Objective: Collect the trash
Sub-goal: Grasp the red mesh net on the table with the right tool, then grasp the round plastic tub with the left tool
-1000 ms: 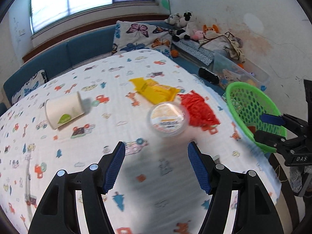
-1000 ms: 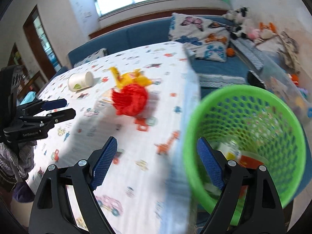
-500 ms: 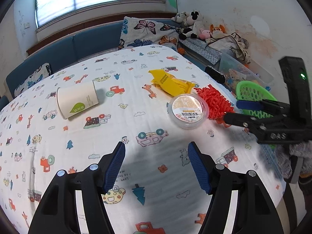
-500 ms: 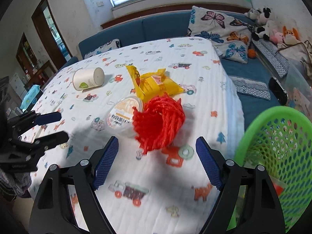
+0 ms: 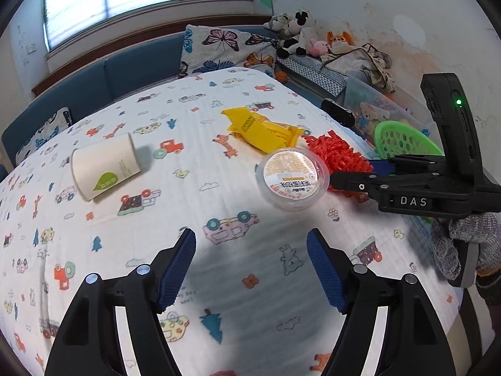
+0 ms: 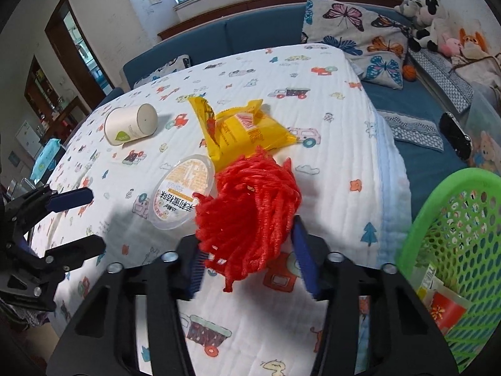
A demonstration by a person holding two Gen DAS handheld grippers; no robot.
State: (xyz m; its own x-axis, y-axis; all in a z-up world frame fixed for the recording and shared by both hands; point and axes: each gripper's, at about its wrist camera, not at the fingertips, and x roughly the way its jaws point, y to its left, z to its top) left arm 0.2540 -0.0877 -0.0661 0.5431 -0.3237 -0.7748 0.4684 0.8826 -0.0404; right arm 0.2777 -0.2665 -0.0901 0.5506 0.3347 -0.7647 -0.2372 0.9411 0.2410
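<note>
Right tool (image 6: 247,260) (just closing) around red netting (image 6: 247,216)

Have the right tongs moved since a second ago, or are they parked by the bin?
Yes. The right tongs have swung left, away from the green basket, over the tablecloth, and have just been closing, now pinching the red mesh bundle.

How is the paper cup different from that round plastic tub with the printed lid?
The paper cup is tall, plain white with a green leaf mark, and lies tipped on its side. The plastic tub is low, wide and clear, sitting flat with its orange printed lid facing up. The cup lies apart from the other litter, while the tub sits right beside the red mesh bundle and the yellow wrapper. Both rest on the patterned tablecloth, neither one gripped.
</note>
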